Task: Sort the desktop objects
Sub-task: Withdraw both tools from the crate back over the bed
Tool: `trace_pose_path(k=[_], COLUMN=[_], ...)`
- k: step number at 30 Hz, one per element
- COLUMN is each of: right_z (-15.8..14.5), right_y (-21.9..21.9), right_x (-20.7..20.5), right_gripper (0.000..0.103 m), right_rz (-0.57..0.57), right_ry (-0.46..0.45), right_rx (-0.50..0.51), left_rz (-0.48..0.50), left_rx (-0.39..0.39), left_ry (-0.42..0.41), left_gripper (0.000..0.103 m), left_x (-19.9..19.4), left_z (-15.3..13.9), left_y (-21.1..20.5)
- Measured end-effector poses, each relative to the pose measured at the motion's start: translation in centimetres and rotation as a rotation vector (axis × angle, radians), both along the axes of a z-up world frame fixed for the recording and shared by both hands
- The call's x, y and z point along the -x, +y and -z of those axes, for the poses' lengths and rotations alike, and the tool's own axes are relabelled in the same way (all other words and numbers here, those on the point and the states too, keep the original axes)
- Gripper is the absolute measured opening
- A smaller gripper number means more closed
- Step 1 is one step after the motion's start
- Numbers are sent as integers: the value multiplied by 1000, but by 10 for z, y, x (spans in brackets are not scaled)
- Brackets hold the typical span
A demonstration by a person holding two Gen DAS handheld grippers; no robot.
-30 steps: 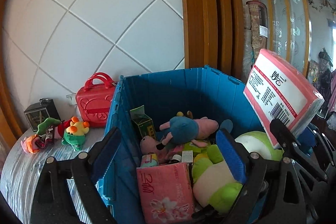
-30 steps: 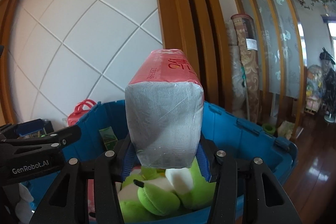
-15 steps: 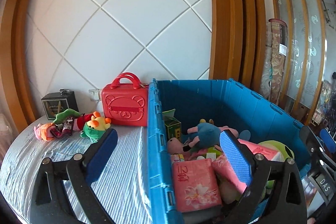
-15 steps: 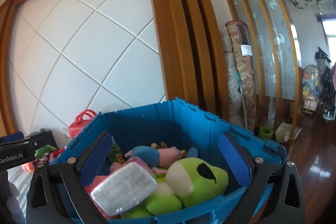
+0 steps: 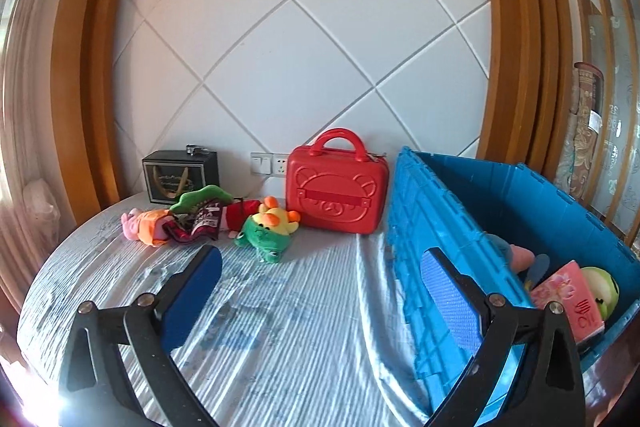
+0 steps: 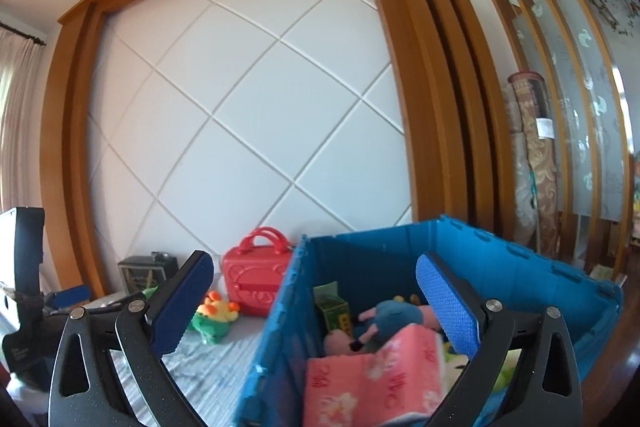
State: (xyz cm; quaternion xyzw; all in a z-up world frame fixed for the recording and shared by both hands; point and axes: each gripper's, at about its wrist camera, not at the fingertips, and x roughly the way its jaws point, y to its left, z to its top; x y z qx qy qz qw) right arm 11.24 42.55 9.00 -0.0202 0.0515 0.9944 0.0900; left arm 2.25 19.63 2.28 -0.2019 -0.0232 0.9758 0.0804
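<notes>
A blue plastic crate [image 5: 448, 227] stands at the right of the table and holds pink tissue packs [image 6: 372, 383], a blue-and-pink plush [image 6: 394, 315], a green box [image 6: 332, 311] and a green plush [image 5: 600, 289]. On the striped cloth to its left lie a green-yellow plush [image 5: 268, 231], a pink-orange plush [image 5: 146, 227] and a green-red plush [image 5: 208, 207]. My left gripper [image 5: 320, 295] is open and empty above the cloth, left of the crate wall. My right gripper [image 6: 316, 303] is open and empty above the crate's near left corner.
A red bear-face case [image 5: 336, 187] stands against the white panelled wall beside the crate. A black box [image 5: 180, 177] stands at the back left. Wooden frames and a glass partition [image 6: 580, 107] are at the right. The left gripper's body [image 6: 24, 291] shows at the right view's left edge.
My right gripper opened and let the pink tissue pack fall into the crate, then drew back left. My left gripper swung left, from over the crate to over the cloth.
</notes>
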Motion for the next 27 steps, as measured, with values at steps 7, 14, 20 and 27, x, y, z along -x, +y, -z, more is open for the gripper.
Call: trace_pose_path(k=[7,14,20,27], right_z=[9,42,71,105], right_y=[-104,-169,-178,-162], right_x=[46,101,151,221], right_gripper=[103,103,103,103], right_rz=[-79,-99,-95,-127], right_ry=[-41,-194,-301,-390], right_rx=[21,52,75,89], left_rz=[-45,-101,-150,-150], left_rx=[34,-2,-12,25], left_ry=[-51,-164,-212,-245], left_gripper=[101,101,101,101], left_x=[33,71,95,147], left_z=[21,55,73,85], left_y=[-108,-195,-227,-201])
